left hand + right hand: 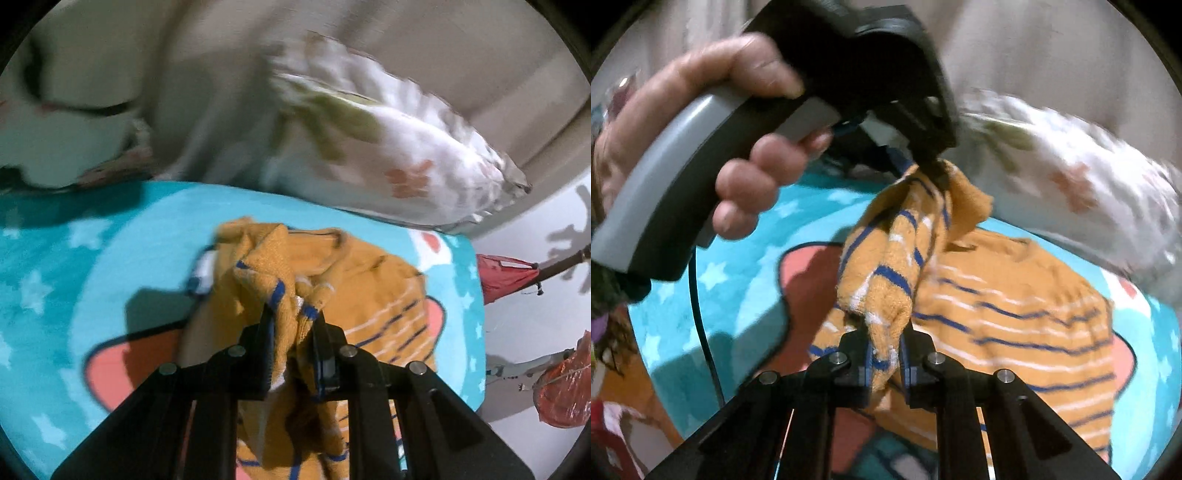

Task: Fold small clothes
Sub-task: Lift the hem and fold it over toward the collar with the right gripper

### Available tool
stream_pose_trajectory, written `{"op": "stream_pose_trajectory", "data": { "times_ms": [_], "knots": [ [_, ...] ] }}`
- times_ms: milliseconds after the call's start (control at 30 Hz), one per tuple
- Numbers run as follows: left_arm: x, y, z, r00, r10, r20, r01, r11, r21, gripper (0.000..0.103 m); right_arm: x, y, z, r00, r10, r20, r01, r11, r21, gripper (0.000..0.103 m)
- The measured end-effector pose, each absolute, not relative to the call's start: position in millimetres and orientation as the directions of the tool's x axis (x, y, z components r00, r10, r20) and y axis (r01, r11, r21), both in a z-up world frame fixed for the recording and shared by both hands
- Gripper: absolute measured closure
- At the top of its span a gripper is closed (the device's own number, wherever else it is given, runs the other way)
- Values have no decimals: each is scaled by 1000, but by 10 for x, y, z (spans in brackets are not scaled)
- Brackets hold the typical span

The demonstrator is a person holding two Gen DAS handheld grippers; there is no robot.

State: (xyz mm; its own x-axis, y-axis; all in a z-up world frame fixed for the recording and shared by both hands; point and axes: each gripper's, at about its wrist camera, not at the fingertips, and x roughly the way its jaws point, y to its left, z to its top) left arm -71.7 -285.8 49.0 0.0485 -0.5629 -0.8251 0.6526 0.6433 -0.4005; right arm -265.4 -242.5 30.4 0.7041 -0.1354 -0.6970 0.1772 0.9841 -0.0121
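A small orange garment with blue and white stripes (1015,306) lies on a turquoise cartoon-print mat (746,266); it also shows in the left wrist view (373,280). My left gripper (291,314) is shut on a bunched fold of the garment and holds it up. My right gripper (884,339) is shut on another bunched part of the same garment, lifted off the mat. In the right wrist view the left gripper (931,162) is seen from outside, held by a hand (713,122), pinching the cloth just above and beyond my right gripper.
A white pillow with floral print (388,147) lies beyond the mat, also in the right wrist view (1071,162). Red bags (506,277) hang on a rack to the right. A black cable (701,332) runs over the mat's left side.
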Motion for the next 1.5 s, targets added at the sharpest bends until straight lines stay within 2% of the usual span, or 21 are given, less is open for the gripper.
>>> {"op": "stream_pose_trajectory", "data": {
  "times_ms": [333,500,633,667,767,800,900,1100,1233,1267,1300,1367,1500],
  "knots": [
    [-1543,-4153,329,-58,-555,-830,740,535,-409,87,-3555,-3506,257,650,-236,-722,410,909,72,91],
    [-1868,-4581,-13,-70,-497,-865,758,537,-370,78,-3826,-3895,21,594,-233,-770,476,873,103,91],
    [-1862,-4501,18,-106,-540,-835,713,544,-442,65,-3910,-4229,-217,569,-144,-810,486,853,190,88],
    [-1861,-4446,77,-95,-545,-833,710,550,-440,56,-3951,-4313,-250,561,-128,-818,497,842,210,81],
    [-1837,-4175,294,-22,-571,-821,724,557,-407,40,-4122,-4538,-214,588,-68,-806,501,813,297,73],
    [-1836,-4083,346,11,-569,-823,730,567,-382,38,-4183,-4618,-170,599,-60,-799,507,800,320,68],
    [-1852,-3750,414,109,-541,-834,735,609,-299,36,-4288,-4796,-22,625,-77,-777,528,775,348,67],
    [-2032,-3274,188,201,-458,-866,717,671,-189,36,-4077,-5050,184,731,63,-679,434,726,534,65],
    [-2209,-3133,94,260,-424,-868,705,698,-129,36,-3690,-4904,87,697,134,-705,384,760,524,60],
    [-2234,-3125,87,272,-419,-866,702,702,-119,36,-3572,-4860,24,671,133,-729,382,781,494,60],
    [-2259,-3135,81,283,-417,-864,700,705,-111,36,-3484,-4854,-29,654,144,-742,375,791,483,65],
    [-2297,-3134,62,303,-407,-862,696,712,-92,36,-3350,-4824,-115,622,191,-760,345,804,484,90],
    [-2345,-3141,-87,310,-363,-878,689,723,-55,36,-3390,-5031,-12,618,107,-779,391,817,423,92]
  ]
}}
